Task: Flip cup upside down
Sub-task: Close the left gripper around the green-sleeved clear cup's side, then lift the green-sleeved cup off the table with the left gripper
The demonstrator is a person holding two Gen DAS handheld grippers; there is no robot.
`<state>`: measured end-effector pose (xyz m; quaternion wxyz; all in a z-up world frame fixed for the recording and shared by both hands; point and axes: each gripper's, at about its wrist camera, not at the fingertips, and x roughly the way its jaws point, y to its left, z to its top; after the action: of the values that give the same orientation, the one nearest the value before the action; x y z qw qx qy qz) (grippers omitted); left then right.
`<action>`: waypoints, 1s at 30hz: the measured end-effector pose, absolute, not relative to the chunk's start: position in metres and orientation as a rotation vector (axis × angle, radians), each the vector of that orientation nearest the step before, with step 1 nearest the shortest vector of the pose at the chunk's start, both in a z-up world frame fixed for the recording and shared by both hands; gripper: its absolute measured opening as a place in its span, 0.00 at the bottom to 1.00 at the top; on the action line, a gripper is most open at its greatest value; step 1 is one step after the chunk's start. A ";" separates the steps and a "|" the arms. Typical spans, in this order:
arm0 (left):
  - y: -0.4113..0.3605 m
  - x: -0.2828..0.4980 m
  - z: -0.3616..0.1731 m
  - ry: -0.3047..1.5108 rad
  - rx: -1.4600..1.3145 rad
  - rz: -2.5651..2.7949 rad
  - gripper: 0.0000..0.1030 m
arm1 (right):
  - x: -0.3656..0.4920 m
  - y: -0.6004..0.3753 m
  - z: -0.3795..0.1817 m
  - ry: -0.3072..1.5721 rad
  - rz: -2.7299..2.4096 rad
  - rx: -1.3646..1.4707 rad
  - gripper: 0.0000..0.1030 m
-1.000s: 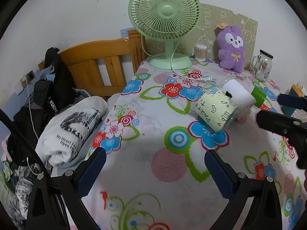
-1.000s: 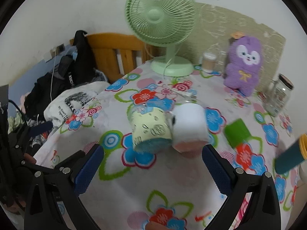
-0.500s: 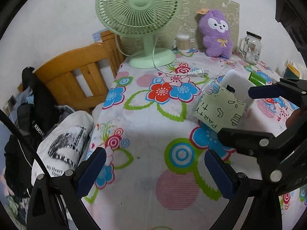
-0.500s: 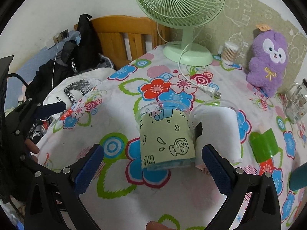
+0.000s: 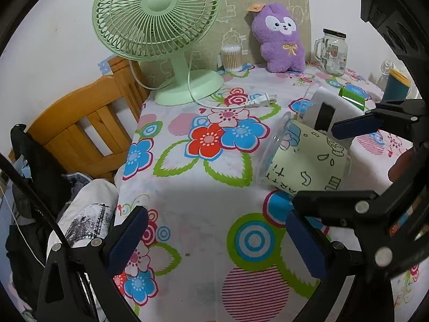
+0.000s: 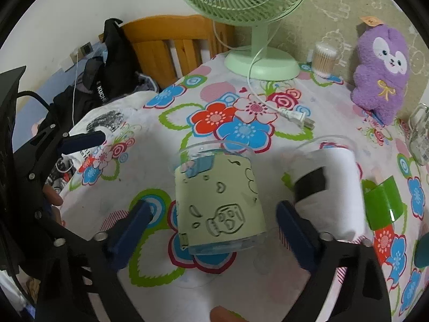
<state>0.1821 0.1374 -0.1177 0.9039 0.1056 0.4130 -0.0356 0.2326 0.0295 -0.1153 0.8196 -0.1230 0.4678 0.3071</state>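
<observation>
A clear plastic cup with a pale green doodle sleeve (image 6: pixel 219 198) lies on its side on the floral tablecloth, its mouth facing away from the right wrist camera. It also shows in the left wrist view (image 5: pixel 303 161). My right gripper (image 6: pixel 214 230) is open, its blue fingers on either side of the cup's base end, not touching. My left gripper (image 5: pixel 214 241) is open and empty, low over the table's left part, left of the cup. A second clear cup with a white sleeve (image 6: pixel 329 187) lies beside the first.
A green desk fan (image 5: pixel 158 21) with its loose plug cord (image 5: pixel 257 102), a cotton-swab jar (image 5: pixel 232 57), a purple plush (image 5: pixel 281 40) and a glass jar mug (image 5: pixel 333 51) stand at the back. A green cup (image 6: pixel 383 201) lies right. A wooden chair (image 5: pixel 80 123) stands left.
My right gripper has moved forward and down, so its fingers now flank the green-sleeved cup. My left gripper has shifted closer to the table. Both cups lie as before.
</observation>
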 end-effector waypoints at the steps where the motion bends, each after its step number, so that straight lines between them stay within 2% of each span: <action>1: 0.138 0.182 -0.119 0.856 0.219 -0.073 1.00 | 0.233 0.030 -0.117 1.002 0.657 -0.264 0.81; 2: 0.138 0.182 -0.120 0.859 0.220 -0.070 1.00 | 0.233 0.031 -0.118 1.009 0.658 -0.265 0.79; 4: 0.139 0.181 -0.122 0.865 0.225 -0.063 1.00 | 0.235 0.031 -0.122 1.019 0.662 -0.264 0.67; 7: 0.139 0.181 -0.123 0.869 0.226 -0.061 1.00 | 0.236 0.031 -0.123 1.019 0.676 -0.255 0.63; 18: 0.132 0.170 -0.109 0.847 0.213 -0.087 1.00 | 0.220 0.022 -0.102 0.964 0.691 -0.247 0.62; 30: 0.091 0.131 -0.078 0.800 0.226 -0.153 1.00 | 0.168 -0.025 -0.069 0.903 0.673 -0.225 0.62</action>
<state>0.1311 0.0911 -0.0777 0.9121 0.1099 0.3880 -0.0743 0.1684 -0.0247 -0.0687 0.8398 -0.1062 0.4270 0.3181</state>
